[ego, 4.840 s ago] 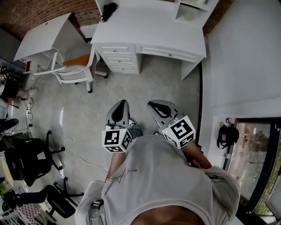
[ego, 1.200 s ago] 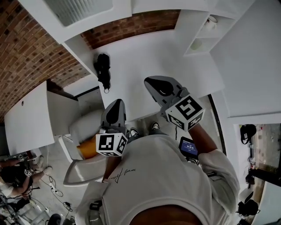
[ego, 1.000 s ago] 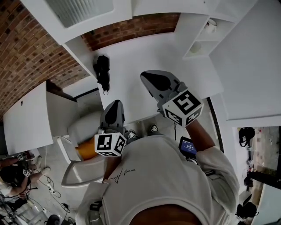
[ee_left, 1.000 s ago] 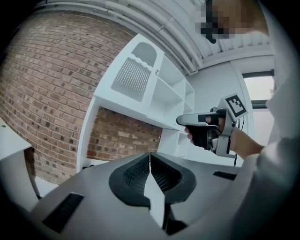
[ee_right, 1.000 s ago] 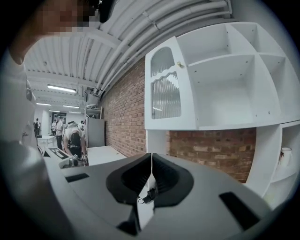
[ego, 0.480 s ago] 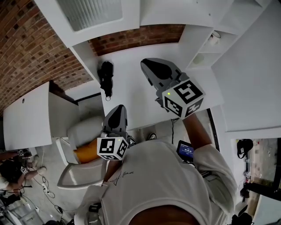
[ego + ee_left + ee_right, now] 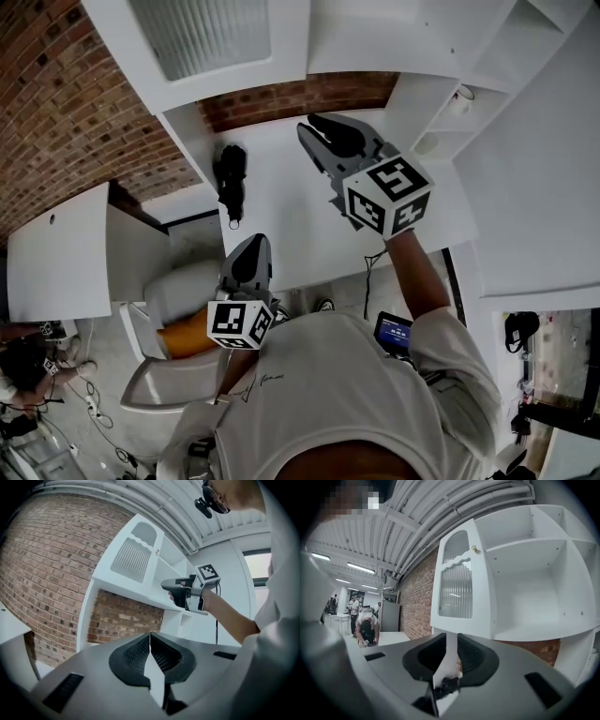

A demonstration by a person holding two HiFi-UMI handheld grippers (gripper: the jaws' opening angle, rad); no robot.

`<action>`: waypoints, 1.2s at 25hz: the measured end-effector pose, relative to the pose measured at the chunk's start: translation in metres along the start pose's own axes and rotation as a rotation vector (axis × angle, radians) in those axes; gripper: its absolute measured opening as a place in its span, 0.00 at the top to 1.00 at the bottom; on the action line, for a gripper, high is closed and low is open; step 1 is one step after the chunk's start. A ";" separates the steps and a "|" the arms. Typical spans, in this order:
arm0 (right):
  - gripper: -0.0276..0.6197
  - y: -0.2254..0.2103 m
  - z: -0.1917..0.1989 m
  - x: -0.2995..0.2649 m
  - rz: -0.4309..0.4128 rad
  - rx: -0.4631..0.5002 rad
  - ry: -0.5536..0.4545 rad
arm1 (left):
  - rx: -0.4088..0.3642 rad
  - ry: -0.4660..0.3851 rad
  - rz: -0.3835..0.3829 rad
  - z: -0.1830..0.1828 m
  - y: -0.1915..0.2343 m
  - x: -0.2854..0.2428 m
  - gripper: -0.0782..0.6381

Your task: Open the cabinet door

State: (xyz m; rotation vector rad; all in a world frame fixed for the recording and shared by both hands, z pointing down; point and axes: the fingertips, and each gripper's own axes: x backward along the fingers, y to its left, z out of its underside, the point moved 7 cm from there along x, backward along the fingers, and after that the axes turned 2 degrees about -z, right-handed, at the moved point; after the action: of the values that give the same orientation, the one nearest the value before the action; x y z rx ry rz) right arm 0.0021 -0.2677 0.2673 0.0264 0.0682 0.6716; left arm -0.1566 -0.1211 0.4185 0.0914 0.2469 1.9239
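Note:
The white cabinet door (image 7: 202,36) has a ribbed glass pane and looks flush with its frame above the desk. In the right gripper view the door (image 7: 457,588) fills the middle, with a small knob (image 7: 474,549) near its upper right edge. My right gripper (image 7: 314,124) is held up below the cabinet, some way short of the knob. Its jaws (image 7: 452,637) are opening a little, with nothing between them. My left gripper (image 7: 251,244) hangs low over the desk's front edge, shut and empty (image 7: 150,634). The left gripper view also shows the right gripper (image 7: 169,586) near the door (image 7: 133,557).
A black object (image 7: 230,176) lies on the white desk (image 7: 300,220). Open white shelves (image 7: 450,103) stand right of the door. A chair with an orange seat (image 7: 183,323) sits at the desk's left, beside a white side table (image 7: 56,253). Brick wall (image 7: 56,103) behind; people (image 7: 363,627) stand far off.
My right gripper has risen and moved forward toward the cabinet, and its jaws have parted slightly. The left gripper has stayed about where it was.

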 end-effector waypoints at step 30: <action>0.60 -0.089 -0.007 -0.090 0.122 -0.039 0.029 | -0.012 -0.052 -0.055 -0.004 0.010 0.008 0.86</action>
State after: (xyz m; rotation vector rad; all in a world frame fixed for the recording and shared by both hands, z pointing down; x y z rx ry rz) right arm -0.0130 -0.3935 0.2607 -0.0171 0.0813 0.7950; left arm -0.1694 -0.1173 0.4163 0.1254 0.2010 1.8650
